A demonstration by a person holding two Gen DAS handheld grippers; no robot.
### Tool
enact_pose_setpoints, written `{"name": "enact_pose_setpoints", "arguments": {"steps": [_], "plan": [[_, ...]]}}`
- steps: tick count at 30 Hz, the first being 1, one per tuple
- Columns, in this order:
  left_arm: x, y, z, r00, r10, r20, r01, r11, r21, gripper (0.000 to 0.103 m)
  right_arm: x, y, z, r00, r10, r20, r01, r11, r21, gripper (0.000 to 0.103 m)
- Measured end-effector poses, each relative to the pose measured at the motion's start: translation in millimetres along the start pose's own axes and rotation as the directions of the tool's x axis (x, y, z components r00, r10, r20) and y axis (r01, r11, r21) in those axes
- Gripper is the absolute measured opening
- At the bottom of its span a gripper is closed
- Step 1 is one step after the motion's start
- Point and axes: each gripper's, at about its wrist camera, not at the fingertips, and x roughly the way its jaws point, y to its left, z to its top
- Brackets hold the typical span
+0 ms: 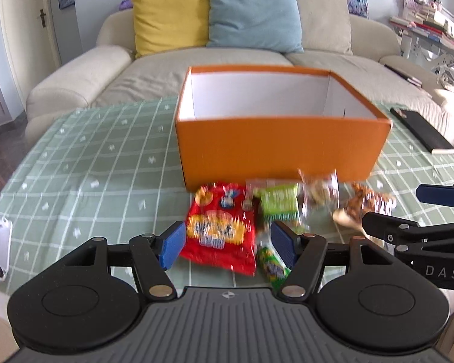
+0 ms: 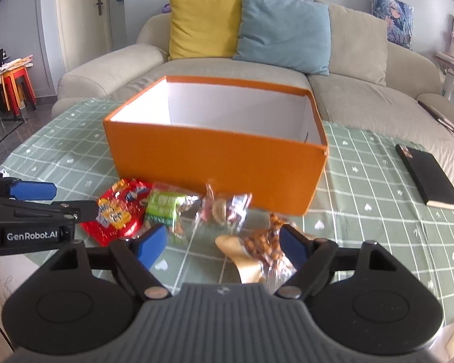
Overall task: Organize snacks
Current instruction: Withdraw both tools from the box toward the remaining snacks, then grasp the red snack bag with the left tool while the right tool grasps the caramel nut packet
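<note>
The snacks (image 1: 257, 211) were seen scattered on the tabletop (image 1: 75, 166), at six o'clock of the empty orange box (image 1: 281, 145), presumably awaiting loading. Both the left gripper (image 1: 228, 246) and right gripper (image 2: 222, 242) were held with jaws apart, nothing clamped.

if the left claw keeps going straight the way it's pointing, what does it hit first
Most likely the red snack bag, lying on the tablecloth between the open left claw's pads; depth is blurred, so the small green packet might touch first.
</note>
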Motion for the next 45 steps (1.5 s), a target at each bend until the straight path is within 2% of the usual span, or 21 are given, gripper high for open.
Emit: {"name": "enact_pose_setpoints", "arguments": {"steps": [4,11,16,19,24,33,38,42,45], "plan": [[3.8,-3.9,-10.7,1.0,-0.003,-0.02,0.003,1.0,0.015,0.076,7.3,1.5,-11.0,0.999,-0.032,-0.027,0.032,0.999,-0.009,0.082],[11.0,-3.4,-17.0,1.0,-0.019,-0.022,0.019,1.0,0.001,0.076,17.0,-3.5,-22.8,0.996,-0.084,-0.012,0.084,0.996,-0.004,0.082],[18.0,-1.7,-21.0,0.998,-0.056,-0.012,0.055,0.998,-0.011,0.076,25.6,-1.9,-27.8,0.997,-0.074,-0.016,0.073,0.996,-0.051,0.081],[22.5,0.6,-22.4,0.997,-0.073,-0.01,0.073,0.997,-0.022,0.076,31.4,-1.3,-28.8,0.998,-0.047,-0.034,0.045,0.997,-0.056,0.079],[29.8,5.1,-21.9,0.996,-0.085,-0.007,0.085,0.995,-0.045,0.076,41.0,-2.3,-26.6,0.997,-0.054,-0.053,0.051,0.997,-0.065,0.074],[47.4,13.9,-14.5,0.999,-0.043,-0.021,0.042,0.998,-0.037,0.077,54.1,-12.9,-22.0,0.995,-0.086,-0.055,0.082,0.995,-0.065,0.074],[58.7,13.7,-7.5,0.998,-0.043,-0.034,0.044,0.999,0.017,0.083,66.2,-25.1,-17.0,0.991,-0.104,-0.082,0.102,0.994,-0.033,0.075],[69.1,12.5,-4.0,0.997,-0.05,-0.063,0.053,0.998,0.038,0.085,72.6,-35.3,-8.1,0.991,-0.101,-0.088,0.102,0.995,0.012,0.081],[78.0,12.2,-1.3,0.995,-0.043,-0.086,0.047,0.998,0.043,0.086,84.2,-45.5,-2.2,0.983,-0.116,-0.139,0.126,0.99,0.064,0.087]]}}
